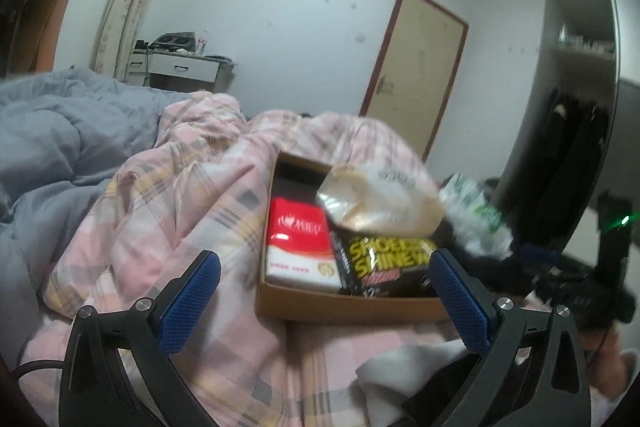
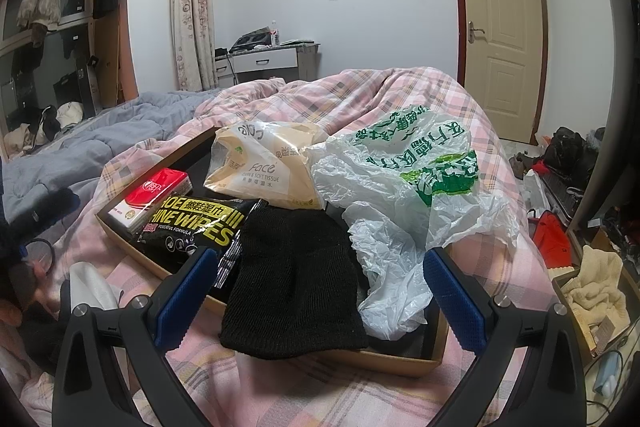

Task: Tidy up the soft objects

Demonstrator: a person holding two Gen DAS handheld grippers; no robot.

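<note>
- Blue-padded left tongs (image 1: 326, 291) stand spread wide with nothing between the pads, hanging just short of the near wall of the cardboard box (image 1: 352, 307).
- Right tongs (image 2: 316, 293) gape just as wide and hold nothing; the black knit hat (image 2: 296, 279) lies under the gap, draped over the box's near edge.
- Inside the box, from the right view: a red-and-white tissue pack (image 2: 154, 197) at the left end, the black shoe wipes pack (image 2: 196, 227) beside it, a beige face tissue pack (image 2: 260, 167) behind, leaning on the others.
- White plastic bag with green print (image 2: 416, 203) is crumpled over the right part of the box, spilling past its rim.
- All of it sits on the bed, on a pink plaid quilt (image 2: 400, 95), with a grey duvet (image 1: 44, 131) beyond.
- Handling, as I judge it: everything looks light and yielding. The hat is limp and will sag, so pinch a thick fold near its middle. The bag is slick and thin; gather a bunched ridge, not one layer. The packs squash, so grip them across the narrow sides.
</note>
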